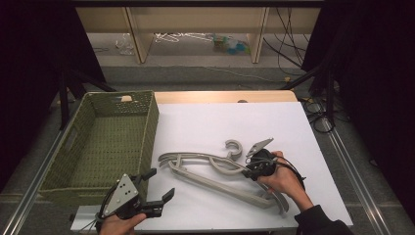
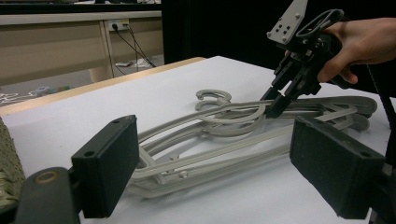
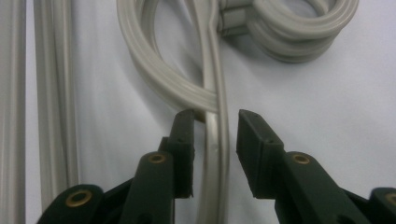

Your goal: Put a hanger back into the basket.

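Right gripper [image 3: 215,135] straddles hanger [image 3: 212,84] bar, pads not touching.

White-covered table [image 1: 205,122]: green woven basket [image 1: 147,132] at left, grey hangers [image 1: 215,178] (stacked) centre-right.

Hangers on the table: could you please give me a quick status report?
Right claw straddling a hanger arm below the hooks, not yet clamped. Left claw open, idle by the basket. Hangers lie stacked, tangled. Nothing in the way.
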Demonstrator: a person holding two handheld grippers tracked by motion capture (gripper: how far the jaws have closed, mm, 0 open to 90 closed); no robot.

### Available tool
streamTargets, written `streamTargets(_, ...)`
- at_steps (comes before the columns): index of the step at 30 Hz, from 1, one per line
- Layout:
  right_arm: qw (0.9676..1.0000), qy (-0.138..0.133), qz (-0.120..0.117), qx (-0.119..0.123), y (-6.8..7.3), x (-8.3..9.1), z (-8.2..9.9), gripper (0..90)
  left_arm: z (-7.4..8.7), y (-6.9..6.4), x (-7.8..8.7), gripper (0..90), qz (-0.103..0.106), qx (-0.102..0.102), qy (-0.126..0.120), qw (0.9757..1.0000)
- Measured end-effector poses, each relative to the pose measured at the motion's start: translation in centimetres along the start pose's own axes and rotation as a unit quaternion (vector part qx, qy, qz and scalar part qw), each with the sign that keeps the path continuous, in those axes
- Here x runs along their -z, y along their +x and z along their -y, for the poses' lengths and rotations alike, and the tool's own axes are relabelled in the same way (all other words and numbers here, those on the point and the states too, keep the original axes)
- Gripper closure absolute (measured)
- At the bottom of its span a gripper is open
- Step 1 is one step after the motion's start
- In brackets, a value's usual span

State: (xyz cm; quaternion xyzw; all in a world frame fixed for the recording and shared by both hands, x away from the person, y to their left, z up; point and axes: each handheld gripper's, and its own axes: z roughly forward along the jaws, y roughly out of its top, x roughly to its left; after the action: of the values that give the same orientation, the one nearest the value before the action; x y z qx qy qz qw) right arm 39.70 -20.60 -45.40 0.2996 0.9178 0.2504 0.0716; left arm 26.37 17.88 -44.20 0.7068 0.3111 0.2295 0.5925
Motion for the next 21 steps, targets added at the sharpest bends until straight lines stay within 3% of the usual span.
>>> streamTargets(1,0.9999,0.006,-0.010,-0.004,-0.1,0.1,0.0,72.9,0.0,-0.1,0.0,15.8,-0.001,0.009,0.000,1.0000)
streamTargets(5,0.9999,0.007,-0.002,0.015,0.0,0.2,0.0,79.3,0.0,0.0,0.0,15.8,0.002,-0.001,0.000,1.0000)
streamTargets(11,0.9990,0.007,0.004,0.044,0.1,0.8,-0.3,80.5,0.0,-0.1,-0.1,15.8,0.000,0.010,-0.002,0.9999)
streamTargets(14,0.9988,-0.002,0.008,0.048,0.1,1.2,-0.4,81.1,0.0,-0.1,0.0,15.8,0.001,0.007,-0.001,1.0000)
streamTargets(15,0.9989,-0.005,0.008,0.047,0.2,1.4,-0.4,81.2,-0.1,0.1,0.0,15.8,0.002,-0.004,-0.001,1.0000)
streamTargets(18,0.9982,-0.012,0.016,0.056,0.3,2.0,-0.6,81.2,-0.1,0.1,0.0,15.8,0.001,-0.002,-0.002,1.0000)
streamTargets(19,0.9976,-0.026,0.028,0.058,0.5,2.6,-0.8,81.5,-0.1,0.2,0.1,15.8,0.000,-0.003,-0.003,1.0000)
streamTargets(21,0.9974,-0.032,0.025,0.060,0.6,2.8,-0.9,81.5,-0.2,0.2,0.1,15.8,0.000,-0.002,-0.004,1.0000)
